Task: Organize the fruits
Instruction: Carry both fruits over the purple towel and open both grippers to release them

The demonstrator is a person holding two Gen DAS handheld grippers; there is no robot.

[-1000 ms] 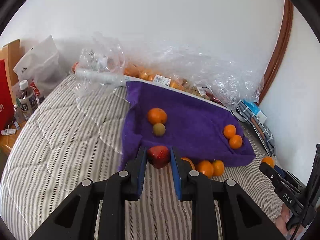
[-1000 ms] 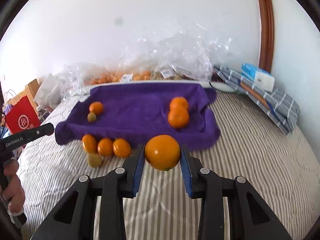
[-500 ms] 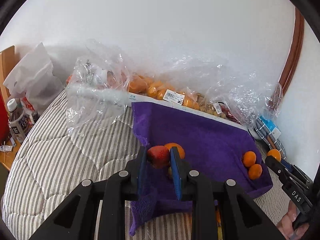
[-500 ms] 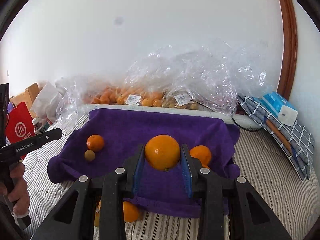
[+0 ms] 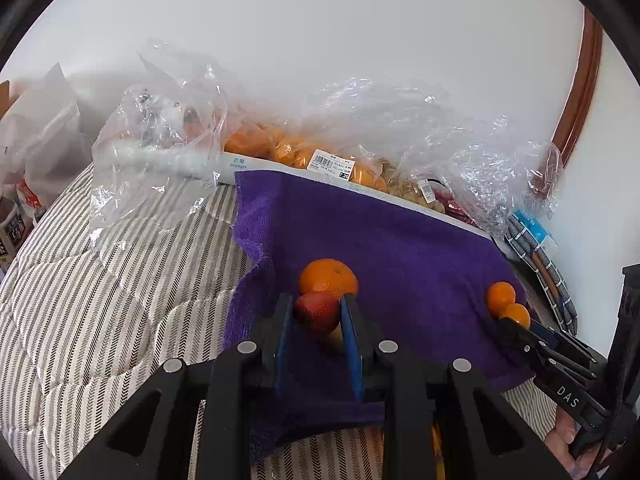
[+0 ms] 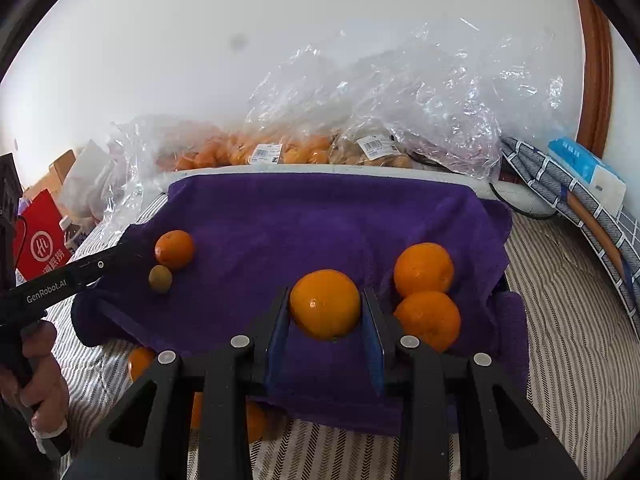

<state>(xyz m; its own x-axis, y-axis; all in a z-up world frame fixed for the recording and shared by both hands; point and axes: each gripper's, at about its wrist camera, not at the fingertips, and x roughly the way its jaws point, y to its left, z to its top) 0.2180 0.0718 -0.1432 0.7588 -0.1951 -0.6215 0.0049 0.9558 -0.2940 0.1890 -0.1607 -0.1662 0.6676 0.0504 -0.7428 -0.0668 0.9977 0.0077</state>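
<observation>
On the left of the purple towel [image 6: 304, 220], near its left edge, lie 1 orange [image 6: 174, 249] and a small greenish fruit [image 6: 160, 278], touching or nearly so. The left gripper [image 5: 316, 316] hovers above them, its fingers pinched on a red strawberry [image 5: 317, 311], held clear of the cloth. It looks soft and easily bruised, so only a light squeeze across its widest part is safe, and it should be laid down rather than dropped.

Further right, the right gripper [image 6: 326, 308] has its fingers clamped on a big orange [image 6: 325, 304], gripped across its middle. The fruit seems firm and fairly heavy, with a smooth, glossy peel that could slip, so the pads belong at the widest point.

Just right of it, 2 oranges [image 6: 425, 292] sit touching each other by the towel's right edge. That pile is likely where the held orange goes.

Below the towel's front edge, more oranges [image 6: 140, 362] lie on the striped bedding [image 6: 568, 320], partly hidden. Bagged fruit [image 6: 280, 152] lines the towel's far edge.
</observation>
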